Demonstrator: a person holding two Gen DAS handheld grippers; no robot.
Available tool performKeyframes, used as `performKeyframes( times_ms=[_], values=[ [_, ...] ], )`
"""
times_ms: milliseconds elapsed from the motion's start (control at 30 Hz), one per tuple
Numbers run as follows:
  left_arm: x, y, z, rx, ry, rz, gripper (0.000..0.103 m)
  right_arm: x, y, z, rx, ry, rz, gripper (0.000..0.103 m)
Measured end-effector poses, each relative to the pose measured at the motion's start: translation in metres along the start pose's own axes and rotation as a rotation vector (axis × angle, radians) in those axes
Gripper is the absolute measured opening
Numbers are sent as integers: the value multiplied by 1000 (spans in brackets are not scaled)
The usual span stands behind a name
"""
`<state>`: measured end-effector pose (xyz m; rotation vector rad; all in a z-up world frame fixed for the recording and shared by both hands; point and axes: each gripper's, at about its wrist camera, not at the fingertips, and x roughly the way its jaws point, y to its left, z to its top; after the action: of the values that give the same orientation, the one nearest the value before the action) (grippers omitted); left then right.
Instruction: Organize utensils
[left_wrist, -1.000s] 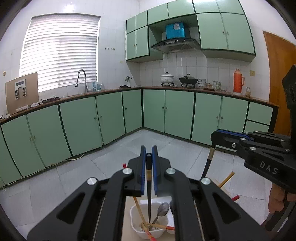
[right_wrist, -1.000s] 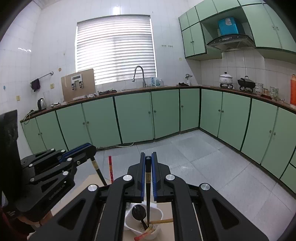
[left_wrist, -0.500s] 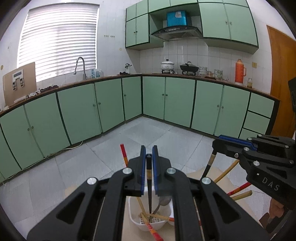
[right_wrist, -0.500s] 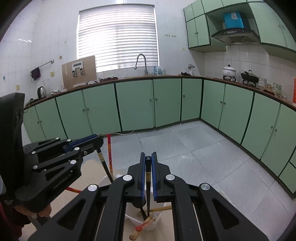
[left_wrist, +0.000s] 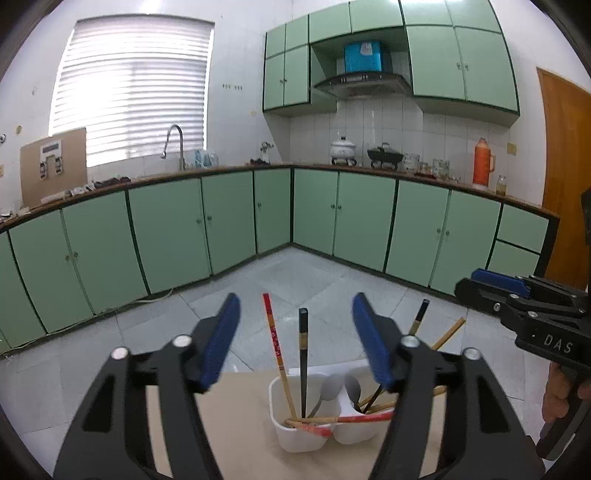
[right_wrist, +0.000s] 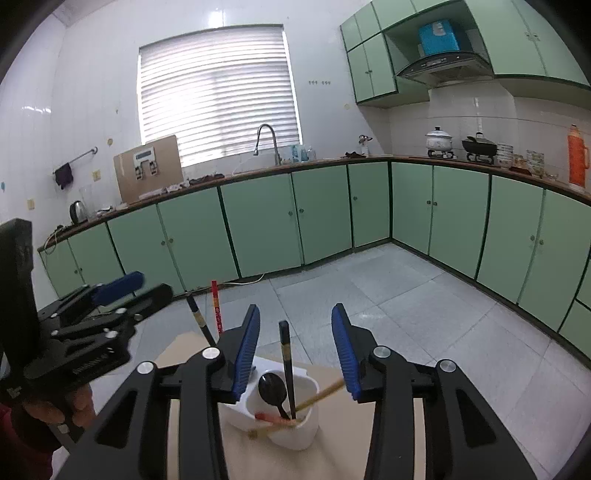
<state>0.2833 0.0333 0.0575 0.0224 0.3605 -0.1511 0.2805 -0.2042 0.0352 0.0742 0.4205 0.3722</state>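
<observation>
A white two-compartment utensil holder (left_wrist: 295, 435) (right_wrist: 295, 432) stands on a beige table. It holds chopsticks and spoons. In the left wrist view a black chopstick (left_wrist: 303, 354) and a red chopstick (left_wrist: 275, 343) stand upright in its left compartment. My left gripper (left_wrist: 297, 339) is open and empty above them. In the right wrist view a black chopstick (right_wrist: 286, 365) stands in the near compartment beside a dark spoon (right_wrist: 272, 387). My right gripper (right_wrist: 295, 347) is open and empty above it. Each gripper also shows in the other's view, the right one (left_wrist: 517, 299) and the left one (right_wrist: 110, 295).
The beige table top (left_wrist: 240, 435) ends just past the holder. Beyond it lies a grey tiled floor (left_wrist: 295, 273) and green kitchen cabinets (left_wrist: 166, 229) along the walls, with a sink, pots and a thermos on the counter.
Both grippers were shut on black chopsticks held over the holder. Both have opened and the chopsticks now stand in the holder.
</observation>
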Motion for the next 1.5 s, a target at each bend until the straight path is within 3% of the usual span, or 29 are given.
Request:
performKeyframes(
  times_ms=[167, 267, 633, 1033, 1500],
  values=[
    [-31, -4, -4, -13, -38, 9, 81, -28, -2, -11, 25, -28, -4, 59],
    [-51, -4, -12, -37, -53, 0, 89, -42, 0, -18, 40, -32, -4, 63],
    [-116, -19, -42, -35, -67, 7, 98, -97, 23, -53, 63, -50, 27, 97],
    [-174, -24, -72, -66, -53, 17, 98, -143, 46, -80, 42, -38, -27, 97],
    [-240, -38, -86, -31, -76, 18, 98, -196, 80, -94, -7, -79, -2, 97]
  ],
)
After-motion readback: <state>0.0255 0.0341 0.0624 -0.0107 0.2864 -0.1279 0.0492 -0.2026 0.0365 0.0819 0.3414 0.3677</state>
